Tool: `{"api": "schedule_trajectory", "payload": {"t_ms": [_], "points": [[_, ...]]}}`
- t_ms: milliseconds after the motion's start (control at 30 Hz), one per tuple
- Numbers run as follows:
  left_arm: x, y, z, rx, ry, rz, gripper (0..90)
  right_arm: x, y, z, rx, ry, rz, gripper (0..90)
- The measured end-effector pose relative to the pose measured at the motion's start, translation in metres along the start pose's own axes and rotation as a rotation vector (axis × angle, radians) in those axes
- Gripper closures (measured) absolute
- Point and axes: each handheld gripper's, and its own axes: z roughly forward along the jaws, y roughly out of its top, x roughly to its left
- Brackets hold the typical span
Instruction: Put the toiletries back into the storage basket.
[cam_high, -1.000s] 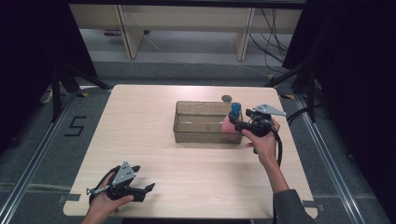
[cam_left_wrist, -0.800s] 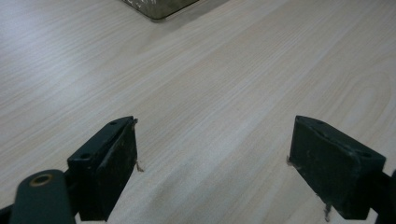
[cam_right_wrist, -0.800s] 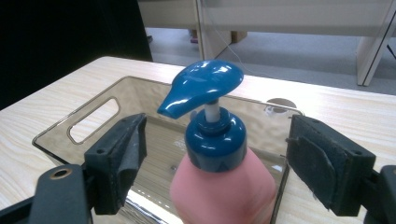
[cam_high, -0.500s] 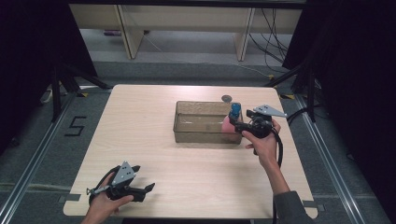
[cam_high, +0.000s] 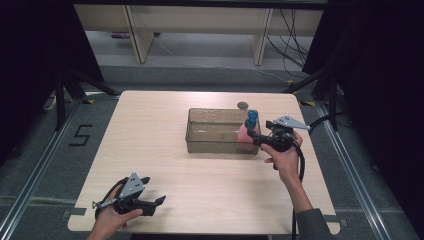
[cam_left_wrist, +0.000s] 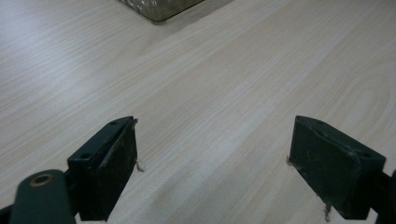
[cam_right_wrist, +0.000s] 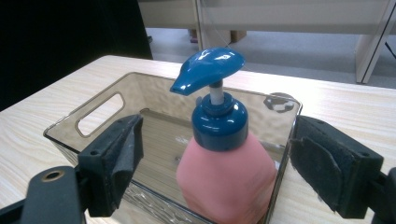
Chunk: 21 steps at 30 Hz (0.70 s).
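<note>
The pink pump bottle (cam_right_wrist: 227, 179) is seen standing upright inside the clear bin (cam_right_wrist: 98, 122), at its near end. The right claw (cam_right_wrist: 219, 163) has just been opening and is spread wide, pads clear of the bottle between them. If the claw is withdrawn carelessly, the blue pump head (cam_right_wrist: 209, 68) could be clipped and the bottle tipped. The left claw (cam_left_wrist: 215, 163) is held wide and empty over the tabletop (cam_left_wrist: 224, 84).

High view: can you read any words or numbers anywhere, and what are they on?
"5": a dark numeral on the grey floor, left of the table.
The pink pump bottle with the blue top has no label that shows.
The clear bin carries no writing.
The small dark round thing on the table behind the bin is too small to read.
</note>
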Motion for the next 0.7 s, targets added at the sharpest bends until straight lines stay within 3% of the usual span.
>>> {"api": "schedule_trajectory", "payload": {"t_ms": [33,133,333,367,400,500,567,600,700], "points": [[0.0,0.0,0.0,0.001,0.001,0.0,14.8,-0.002,0.0,0.001,-0.018,0.008,-0.026,18.4],[0.0,0.0,0.0,0.007,0.002,0.005,14.8,-0.001,-0.001,-0.002,-0.013,-0.005,-0.04,18.0],[0.002,0.001,-0.002,0.022,0.002,0.022,14.8,0.005,0.0,-0.006,-0.009,0.011,0.002,18.0],[0.002,0.001,-0.002,0.02,0.001,0.024,14.8,0.003,-0.001,-0.005,-0.026,0.012,-0.034,17.9],[0.0,0.001,-0.001,0.0,-0.002,0.001,14.8,0.005,-0.002,-0.005,-0.025,0.018,-0.031,17.8],[0.0,0.001,-0.001,0.0,-0.002,0.002,14.8,0.005,-0.002,-0.006,-0.02,0.012,-0.045,17.8],[0.0,0.001,-0.001,0.003,-0.002,0.005,14.8,0.007,-0.003,-0.007,-0.025,0.013,-0.023,17.8],[0.002,0.001,-0.002,0.02,-0.001,0.026,14.8,0.006,-0.003,-0.008,-0.015,0.017,-0.034,17.8],[0.002,0.001,-0.002,0.019,0.001,0.024,14.8,0.007,-0.004,-0.01,-0.014,-0.002,-0.044,17.8]]}}
